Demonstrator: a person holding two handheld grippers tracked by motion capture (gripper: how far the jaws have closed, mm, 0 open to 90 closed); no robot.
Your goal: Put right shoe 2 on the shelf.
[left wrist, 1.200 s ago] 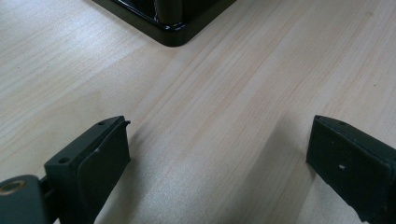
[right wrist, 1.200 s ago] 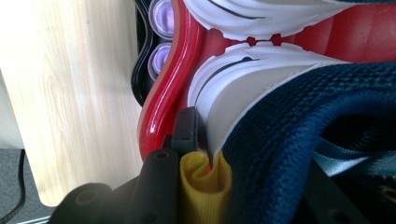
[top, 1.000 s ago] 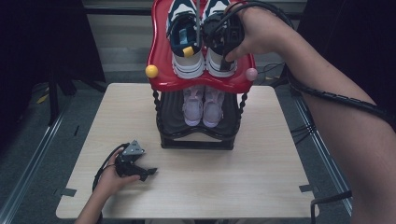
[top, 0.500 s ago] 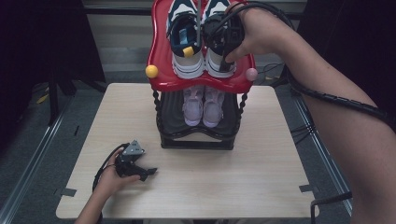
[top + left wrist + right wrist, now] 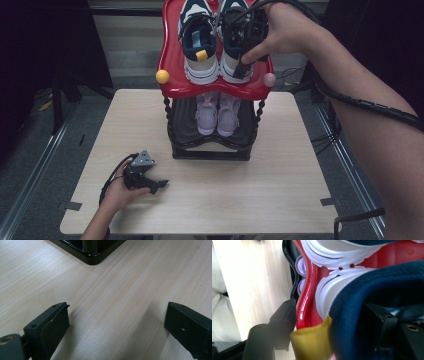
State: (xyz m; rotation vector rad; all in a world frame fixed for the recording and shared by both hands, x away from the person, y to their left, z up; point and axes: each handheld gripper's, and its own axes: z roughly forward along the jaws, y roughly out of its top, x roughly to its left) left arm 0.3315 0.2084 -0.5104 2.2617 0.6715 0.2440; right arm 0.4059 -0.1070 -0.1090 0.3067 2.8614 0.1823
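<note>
Right tool (image 5: 243, 60): I see its jaws, just opening, loosely straddling the navy-and-white sneaker (image 5: 235, 45), upper right, heel toward me.
Left tool (image 5: 150, 184): agape, idle on the pale wooden desk (image 5: 250, 200).

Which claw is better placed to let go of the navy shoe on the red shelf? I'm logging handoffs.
Right. The right claw sits at the right navy shoe's heel on the red shelf, its jaws just opening around the collar. The left claw rests open on the table, far from the rack.
</note>
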